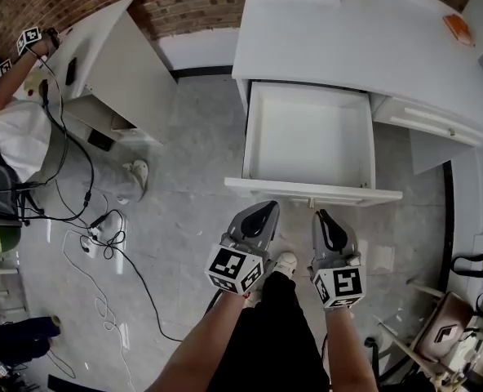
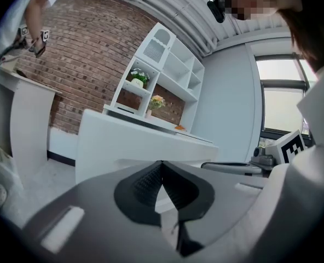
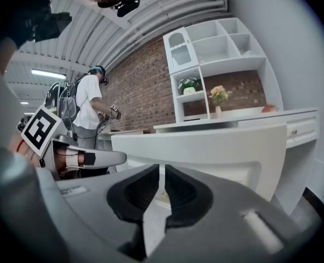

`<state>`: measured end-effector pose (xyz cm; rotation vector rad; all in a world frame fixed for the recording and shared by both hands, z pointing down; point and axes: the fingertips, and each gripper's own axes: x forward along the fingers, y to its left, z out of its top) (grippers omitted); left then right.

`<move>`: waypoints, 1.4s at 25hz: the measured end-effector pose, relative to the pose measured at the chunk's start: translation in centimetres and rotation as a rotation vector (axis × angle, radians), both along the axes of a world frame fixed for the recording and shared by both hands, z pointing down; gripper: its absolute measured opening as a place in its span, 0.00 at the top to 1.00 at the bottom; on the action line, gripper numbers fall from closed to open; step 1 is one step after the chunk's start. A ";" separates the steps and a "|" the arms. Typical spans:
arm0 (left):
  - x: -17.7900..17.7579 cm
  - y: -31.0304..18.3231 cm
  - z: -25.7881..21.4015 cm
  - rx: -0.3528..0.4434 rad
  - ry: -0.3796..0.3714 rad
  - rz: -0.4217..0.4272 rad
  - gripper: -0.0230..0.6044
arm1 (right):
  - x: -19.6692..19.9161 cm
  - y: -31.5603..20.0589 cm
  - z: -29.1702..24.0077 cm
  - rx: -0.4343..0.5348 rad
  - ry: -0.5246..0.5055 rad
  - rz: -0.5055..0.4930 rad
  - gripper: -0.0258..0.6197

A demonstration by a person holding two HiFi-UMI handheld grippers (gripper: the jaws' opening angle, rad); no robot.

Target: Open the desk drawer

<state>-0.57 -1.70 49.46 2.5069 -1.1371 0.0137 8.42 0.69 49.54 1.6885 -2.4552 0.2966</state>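
In the head view, the white rectangular desk drawer (image 1: 307, 137) stands pulled well out from under the white desk surface (image 1: 364, 47). Its inside is bare and its front panel faces the person. A small orange object (image 1: 459, 28) lies near the far right edge of that surface. The left gripper (image 1: 266, 207) and the right gripper (image 1: 319, 213), both grey with a black-and-white marker cube at the rear, are held side by side just short of the drawer front. Neither touches it. The grey stone-patterned floor (image 1: 184, 178) carries loose black cables (image 1: 86, 219), and a second person in a white top (image 1: 13, 129) stands at the far left by another white desk (image 1: 119, 64).

In the left gripper view, the left gripper (image 2: 161, 163) has its dark ribbed jaws closed tip to tip, with nothing between them. The drawer's white front (image 2: 129, 141) rises just beyond them. Behind it are a white open shelf unit (image 2: 162, 70) and a red brick wall (image 2: 85, 53).

In the right gripper view, the right gripper (image 3: 161, 169) has its jaws a narrow slit apart, and they hold nothing. The drawer front (image 3: 206, 147) fills the middle ground. Behind it, the shelf unit (image 3: 206, 64) holds a small vase of flowers (image 3: 218, 97). The other person (image 3: 88, 108), wearing a backpack, stands at the left.
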 end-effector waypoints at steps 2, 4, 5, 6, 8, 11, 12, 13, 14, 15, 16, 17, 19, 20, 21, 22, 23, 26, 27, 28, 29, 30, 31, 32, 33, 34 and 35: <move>-0.2 0.2 -1.3 0.019 0.005 0.001 0.96 | 0.2 0.3 -1.5 0.023 -0.005 0.009 0.92; -0.5 0.6 -2.7 0.034 0.008 0.003 0.96 | 0.1 0.8 -3.1 0.042 -0.005 0.011 0.95; -0.7 0.9 -3.3 0.040 0.009 0.002 0.96 | 0.0 1.1 -3.9 0.050 -0.009 0.011 0.96; -0.9 1.1 -3.9 0.045 0.009 0.001 0.96 | 0.0 1.5 -4.7 0.056 -0.019 0.012 0.96; -1.3 1.7 -5.0 0.050 0.010 -0.003 0.96 | 0.1 2.2 -5.9 0.058 -0.045 0.017 0.96; -2.1 2.8 -6.8 0.055 0.016 -0.001 0.96 | 0.0 3.6 -7.5 0.049 -0.051 0.012 0.96; -2.3 3.2 -7.3 0.057 0.018 0.000 0.96 | -0.1 4.1 -8.0 0.047 -0.048 0.009 0.96; -2.5 3.6 -7.9 0.059 0.020 0.002 0.96 | -0.2 4.5 -8.5 0.045 -0.047 0.007 0.96; -2.7 4.0 -8.4 0.060 0.022 0.004 0.96 | -0.2 4.9 -9.0 0.045 -0.047 0.006 0.96; -2.9 4.3 -8.9 0.060 0.024 0.007 0.96 | -0.3 5.3 -9.4 0.044 -0.047 0.005 0.96; -3.0 4.6 -9.3 0.061 0.025 0.012 0.96 | -0.3 5.6 -10.0 0.044 -0.048 0.006 0.96; -3.1 4.9 -9.8 0.063 0.023 0.017 0.96 | -0.3 6.0 -10.5 0.043 -0.048 0.008 0.96; -3.4 5.6 -10.6 0.066 0.015 0.024 0.96 | -0.2 6.8 -11.6 0.041 -0.050 0.014 0.96; -3.6 5.9 -11.0 0.067 0.013 0.024 0.96 | -0.2 7.2 -12.1 0.038 -0.054 0.018 0.96; -3.9 6.2 -11.5 0.067 0.012 0.023 0.96 | -0.1 7.7 -12.4 0.035 -0.059 0.020 0.96; -4.1 6.4 -12.0 0.069 0.011 0.021 0.96 | -0.1 8.1 -12.8 0.034 -0.060 0.020 0.96; -4.4 6.6 -12.6 0.074 0.009 0.018 0.96 | 0.0 8.4 -13.3 0.035 -0.059 0.017 0.96; -4.9 6.9 -14.4 0.094 0.007 0.016 0.96 | 0.2 9.1 -15.2 0.056 -0.066 0.013 0.96; -5.0 7.1 -14.9 0.098 0.006 0.016 0.96 | 0.3 9.4 -15.8 0.064 -0.071 0.013 0.96; -5.2 7.3 -15.4 0.099 0.005 0.017 0.96 | 0.3 9.6 -16.4 0.069 -0.073 0.012 0.96; -5.4 7.5 -15.9 0.100 0.003 0.016 0.96 | 0.3 9.9 -17.1 0.074 -0.072 0.010 0.96; -5.6 7.7 -16.4 0.103 0.003 0.016 0.96 | 0.3 10.1 -17.8 0.079 -0.068 0.005 0.96; -5.8 7.9 -17.0 0.107 0.003 0.015 0.96 | 0.2 10.2 -18.4 0.084 -0.065 0.001 0.96; -6.1 8.1 -17.6 0.111 0.004 0.013 0.96 | 0.3 10.4 -19.0 0.090 -0.063 -0.003 0.96; -6.3 8.3 -18.0 0.115 0.003 0.013 0.96 | 0.4 10.5 -19.6 0.097 -0.061 -0.006 0.96; -6.5 8.5 -18.4 0.117 0.001 0.012 0.96 | 0.5 10.6 -20.3 0.104 -0.058 -0.008 0.96; -6.7 8.7 -18.8 0.118 -0.003 0.011 0.96 | 0.7 10.6 -20.9 0.111 -0.054 -0.009 0.96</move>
